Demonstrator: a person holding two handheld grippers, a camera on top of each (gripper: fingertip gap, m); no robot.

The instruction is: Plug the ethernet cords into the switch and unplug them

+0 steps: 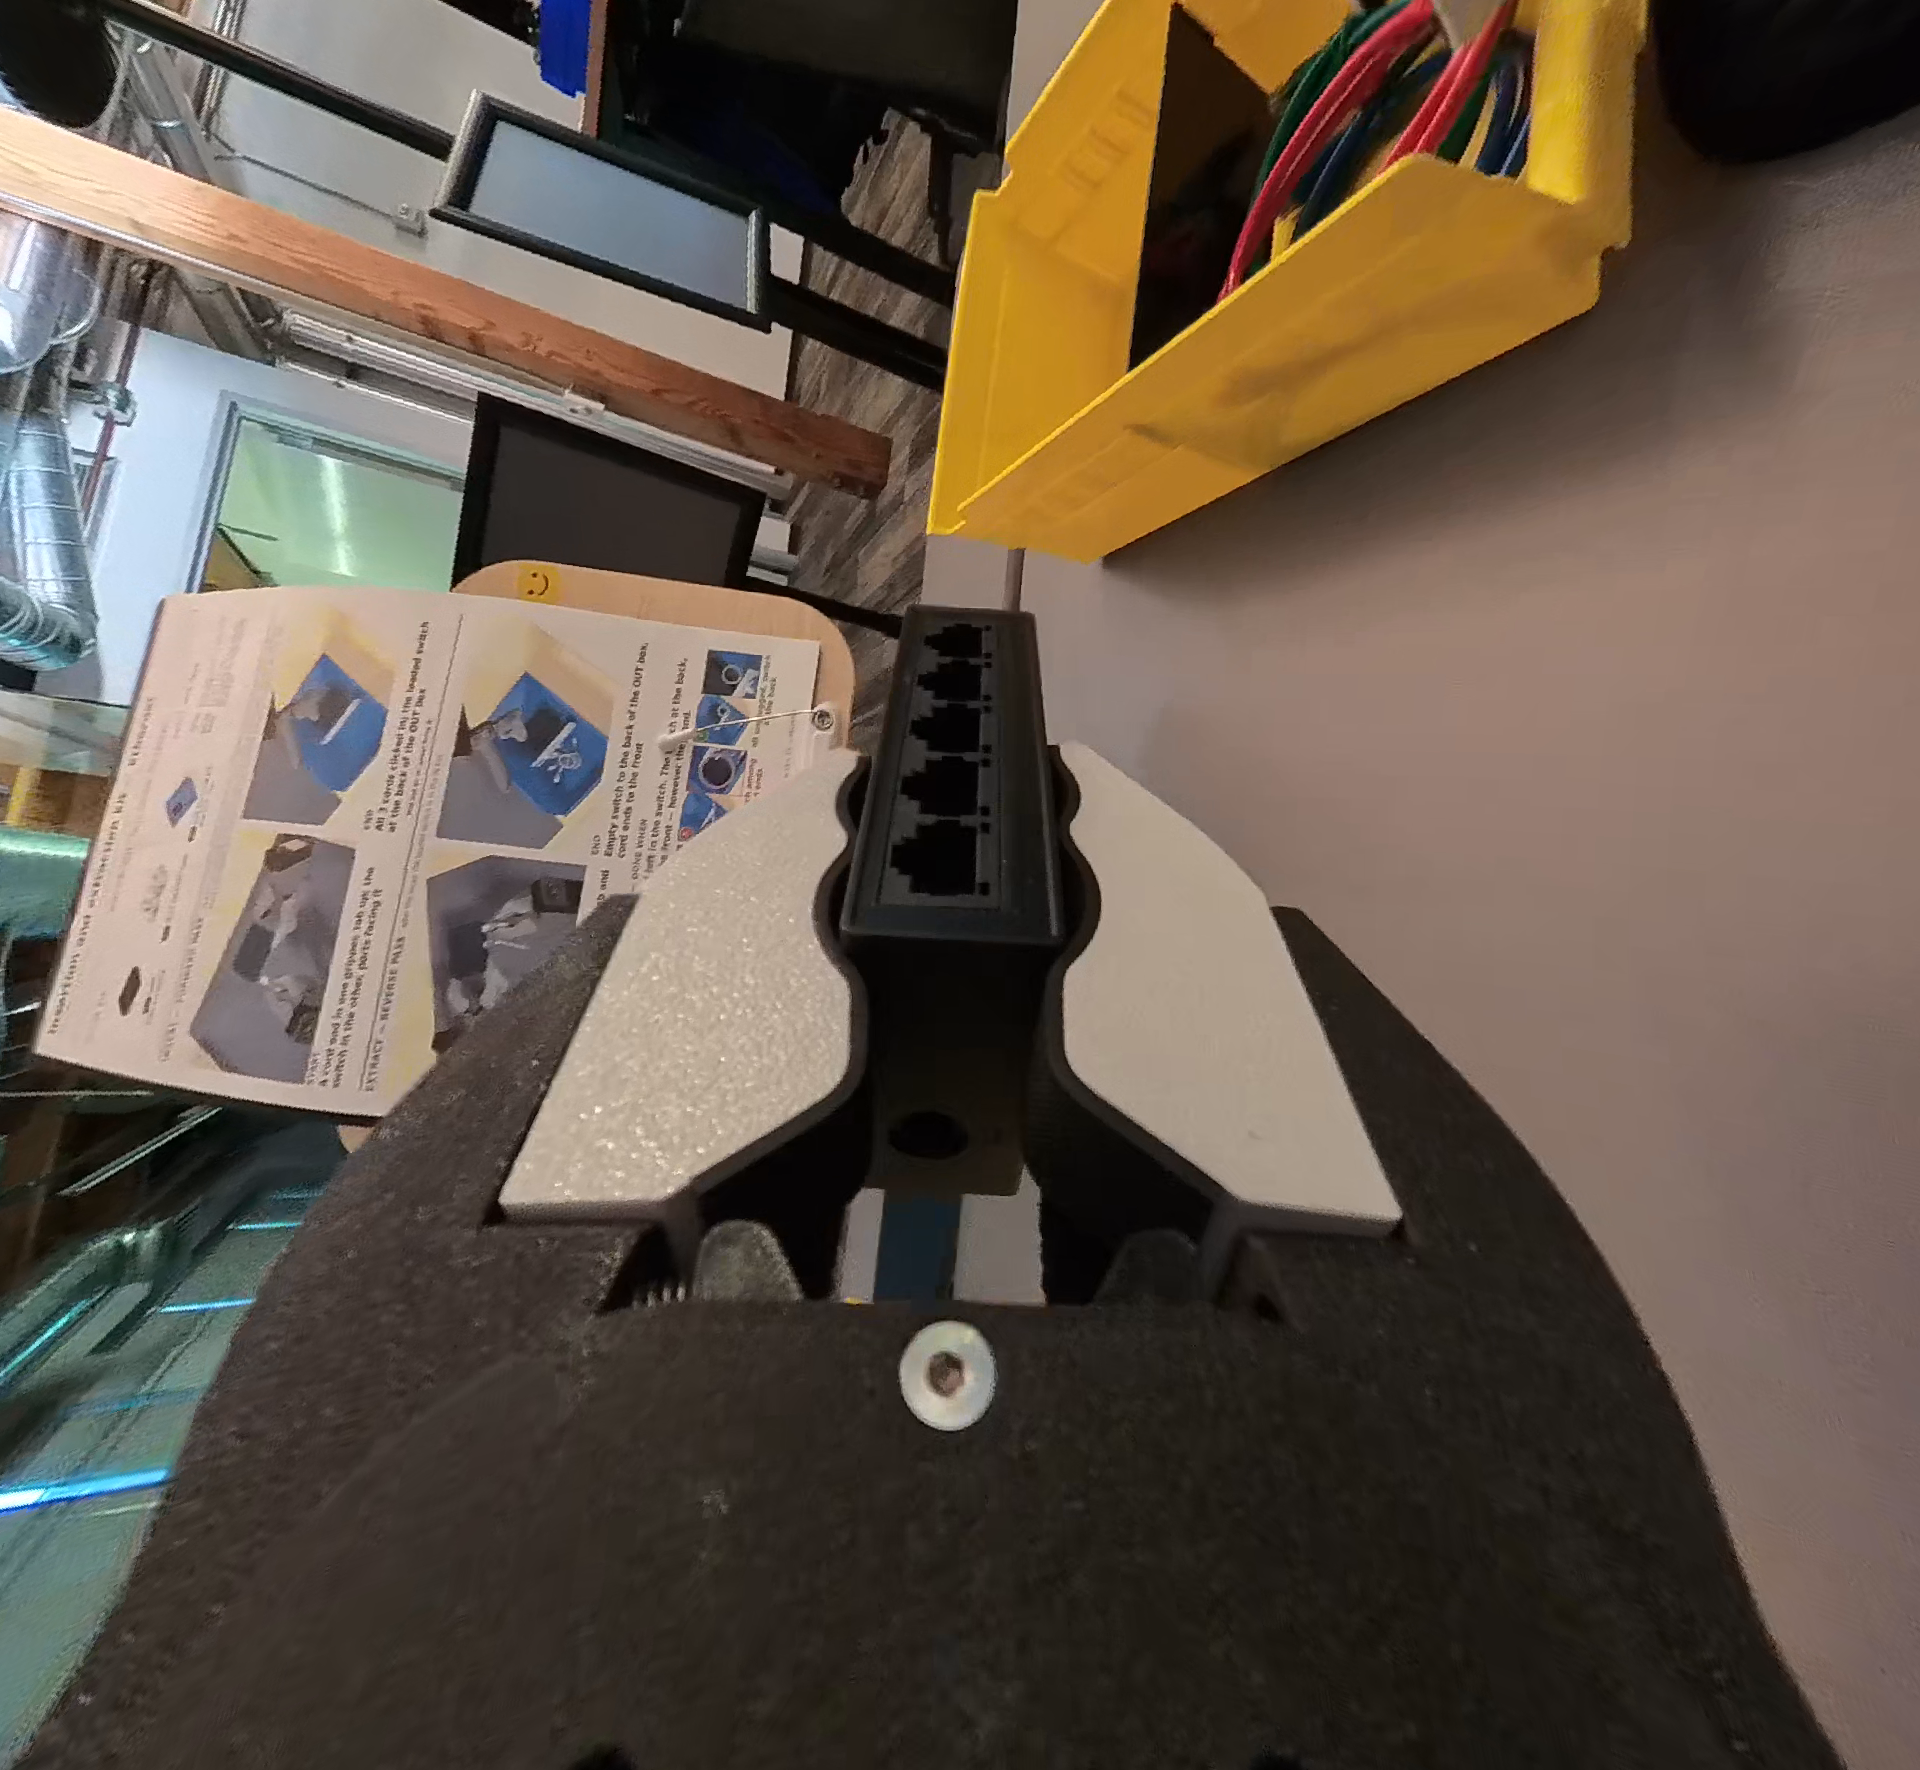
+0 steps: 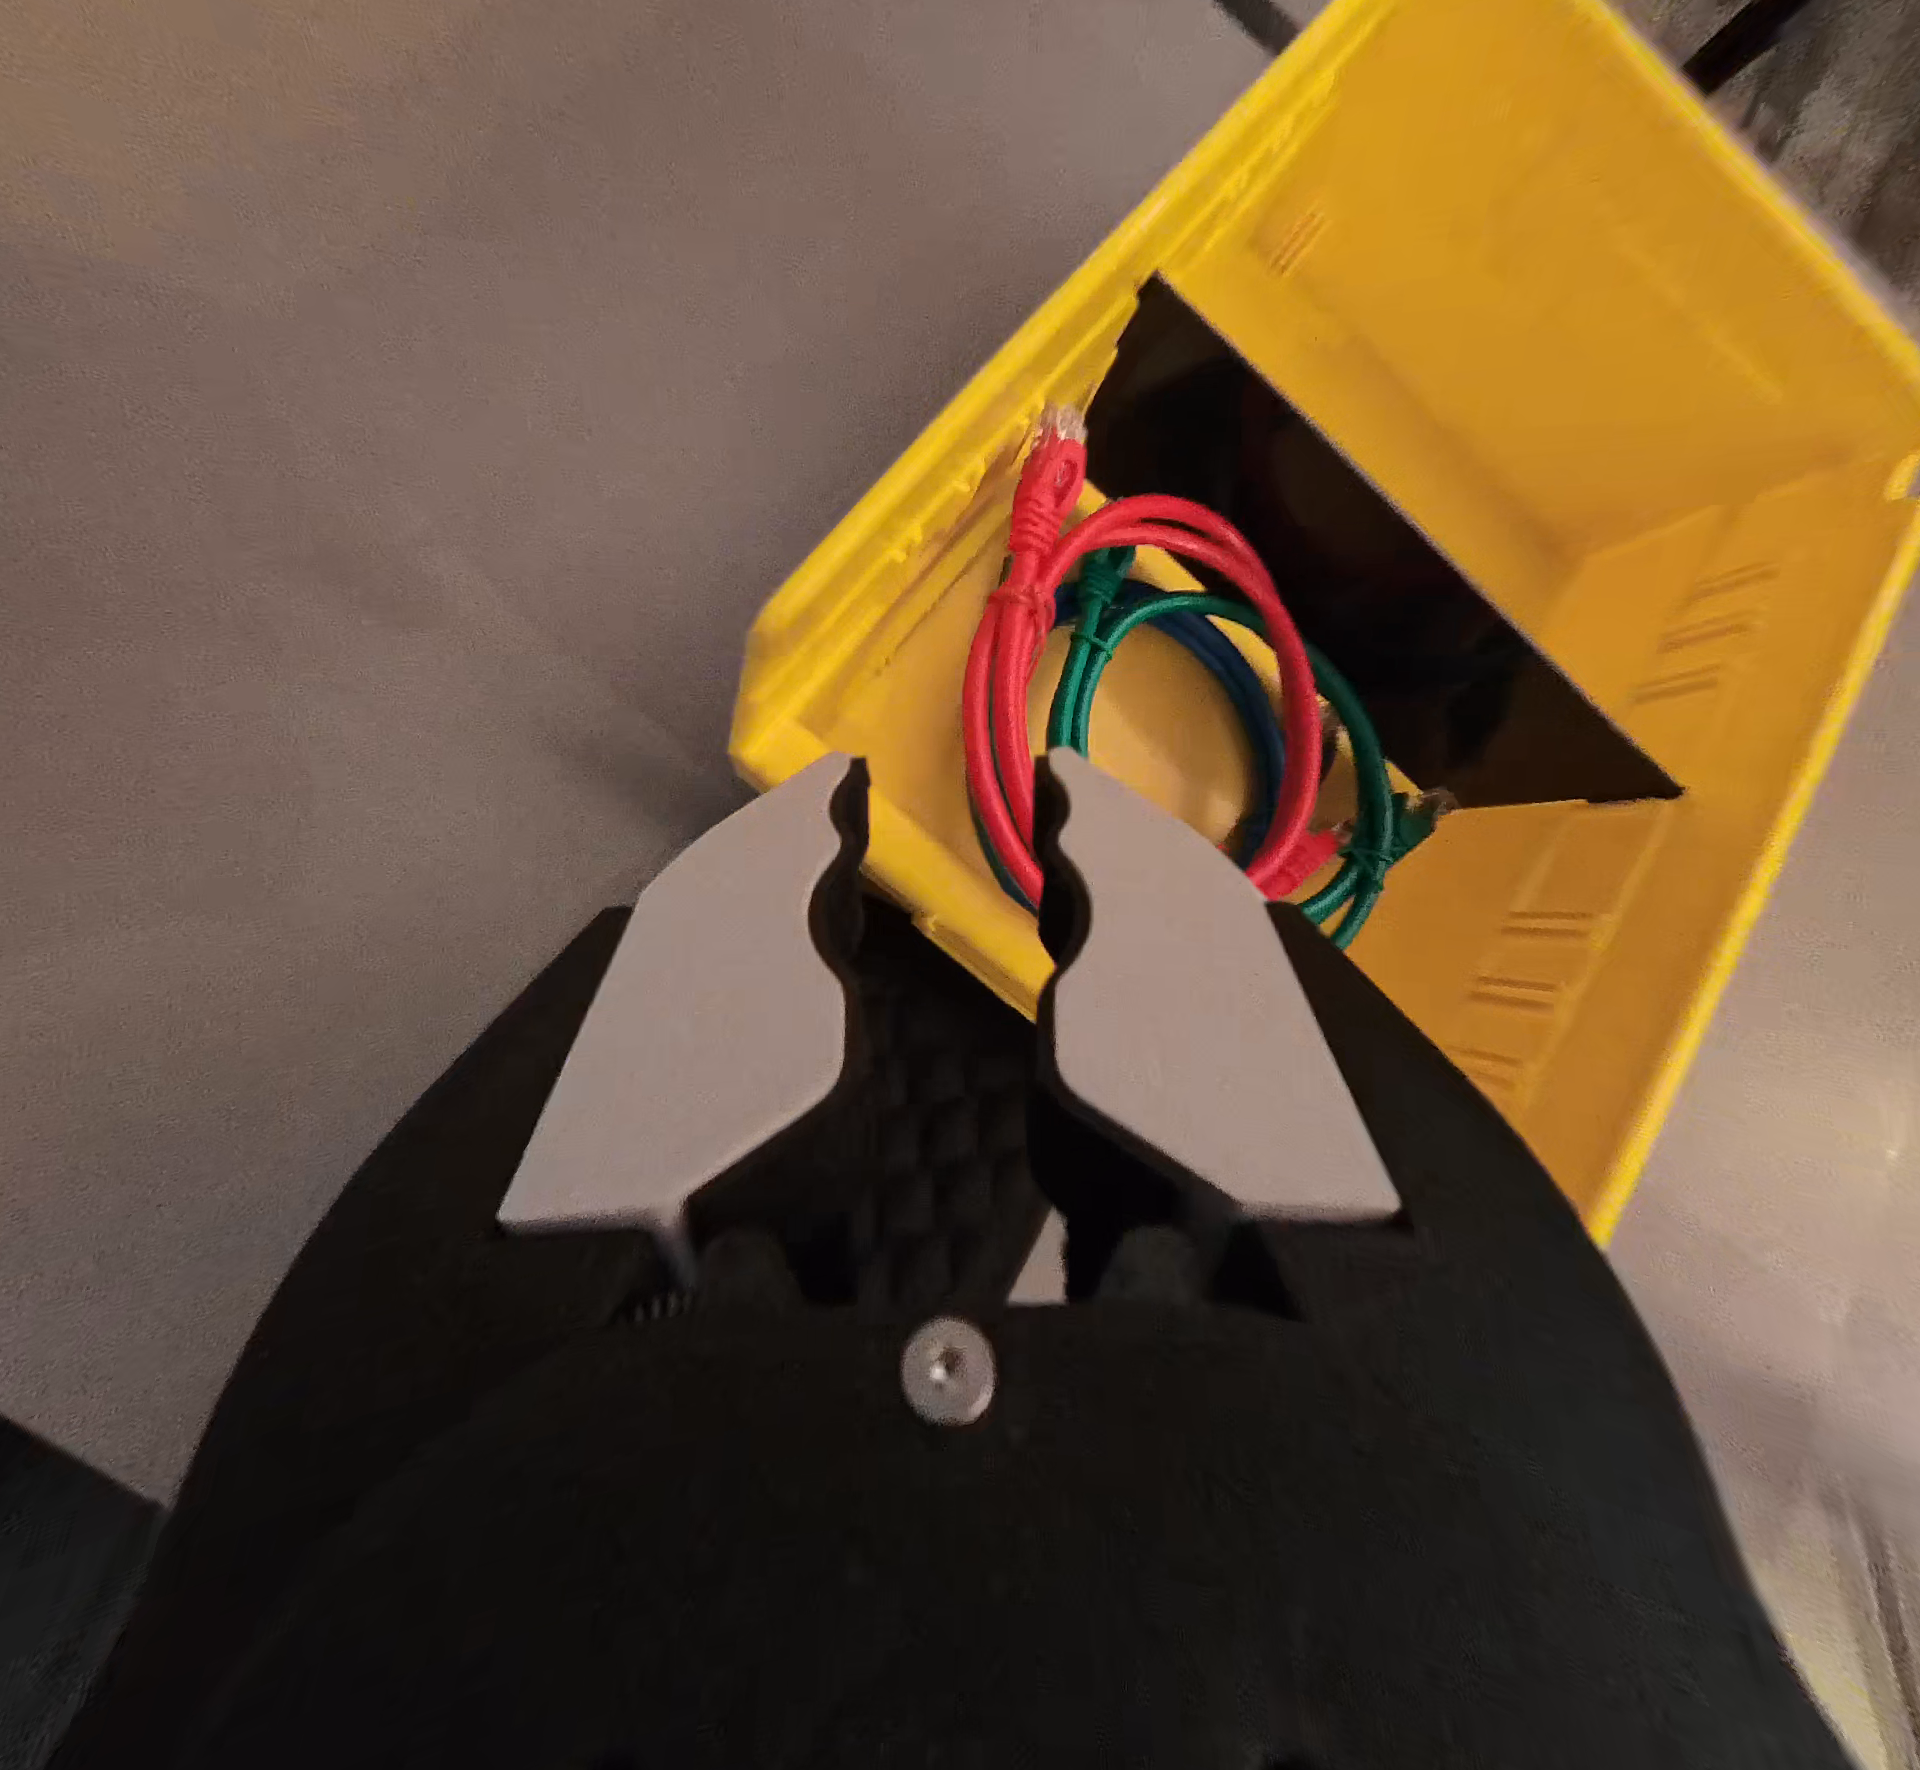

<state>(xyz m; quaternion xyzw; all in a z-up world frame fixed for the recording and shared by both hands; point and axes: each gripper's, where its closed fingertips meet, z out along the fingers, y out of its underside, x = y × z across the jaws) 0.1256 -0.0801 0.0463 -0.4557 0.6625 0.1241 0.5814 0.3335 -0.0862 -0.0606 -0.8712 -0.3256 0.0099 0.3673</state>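
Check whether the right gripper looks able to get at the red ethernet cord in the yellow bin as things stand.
Probably yes. The right gripper is open and empty at the yellow bin's low front edge, and the red ethernet cord lies coiled on top of the green and blue cords, with nothing covering it.

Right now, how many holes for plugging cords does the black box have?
5, in one row along the face of the switch that the left gripper clamps, running from near the gripper to the far end. All look empty. Other sides are hidden.
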